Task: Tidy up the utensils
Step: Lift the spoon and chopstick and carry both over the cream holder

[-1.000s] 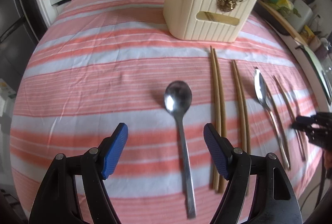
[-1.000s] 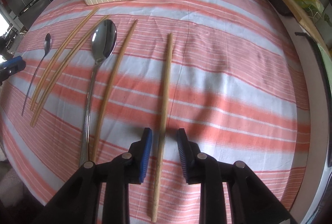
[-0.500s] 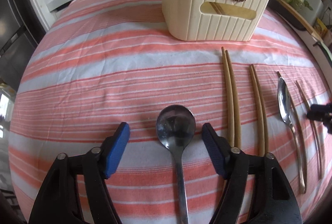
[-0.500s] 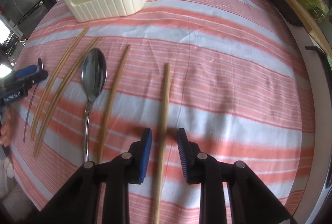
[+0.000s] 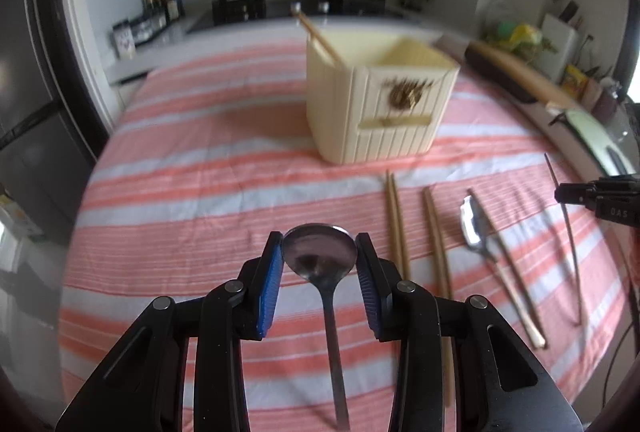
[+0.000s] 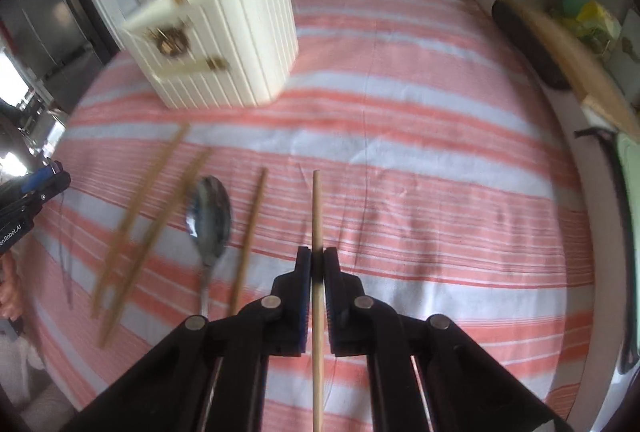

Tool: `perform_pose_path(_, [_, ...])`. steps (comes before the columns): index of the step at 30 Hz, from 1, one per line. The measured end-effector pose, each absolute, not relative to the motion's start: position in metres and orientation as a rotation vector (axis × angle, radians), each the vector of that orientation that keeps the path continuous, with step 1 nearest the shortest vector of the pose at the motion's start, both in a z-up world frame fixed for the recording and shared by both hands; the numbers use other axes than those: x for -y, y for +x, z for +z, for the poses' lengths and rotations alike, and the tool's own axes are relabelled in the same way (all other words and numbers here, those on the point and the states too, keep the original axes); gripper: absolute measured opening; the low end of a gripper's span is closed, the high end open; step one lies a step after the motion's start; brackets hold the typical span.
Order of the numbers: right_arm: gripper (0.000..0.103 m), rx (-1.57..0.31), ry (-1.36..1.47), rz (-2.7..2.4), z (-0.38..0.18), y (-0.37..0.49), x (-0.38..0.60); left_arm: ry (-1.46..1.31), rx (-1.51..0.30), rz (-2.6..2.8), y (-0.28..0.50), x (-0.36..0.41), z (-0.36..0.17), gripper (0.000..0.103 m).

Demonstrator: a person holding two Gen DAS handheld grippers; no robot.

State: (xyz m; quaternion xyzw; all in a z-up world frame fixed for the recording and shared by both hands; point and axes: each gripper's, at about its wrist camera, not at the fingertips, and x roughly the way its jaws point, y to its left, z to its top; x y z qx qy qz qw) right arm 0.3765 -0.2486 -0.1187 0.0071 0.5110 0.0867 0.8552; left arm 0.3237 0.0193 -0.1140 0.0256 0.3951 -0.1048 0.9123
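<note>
With my left gripper [image 5: 319, 259] pinching the spoon [image 5: 320, 252] by its rounded bowl and my right gripper [image 6: 317, 264] clamped on a chopstick [image 6: 317, 224], I worry either could pivot or slip before reaching the holder [image 5: 380, 104].

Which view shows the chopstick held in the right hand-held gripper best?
The right wrist view: the chopstick runs centred between the closed right hand-held gripper. The left wrist view shows it only as a thin curved line at the far right edge.

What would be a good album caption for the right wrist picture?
Right tool pinching a long wooden chopstick above the striped red-and-white tablecloth, ribbed cream utensil holder waiting behind.
</note>
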Motion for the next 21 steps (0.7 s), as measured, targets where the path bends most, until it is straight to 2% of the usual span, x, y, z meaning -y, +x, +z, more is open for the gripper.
perform_pose_path(5, [0.006, -0.957, 0.02, 0.222, -0.069, 0.323, 0.249, 0.027, -0.711, -0.252, 0.289, -0.032, -0.072, 0.036])
perform_pose_path(12, [0.006, -0.85, -0.011, 0.231, -0.029, 0.254, 0.248, -0.007, -0.673, -0.267, 0.272, -0.038, -0.05, 0.036])
perform_pose_path(21, [0.006, -0.683, 0.029, 0.253, 0.018, 0.228, 0.244, -0.043, -0.669, -0.265, 0.259, -0.049, -0.029, 0.036])
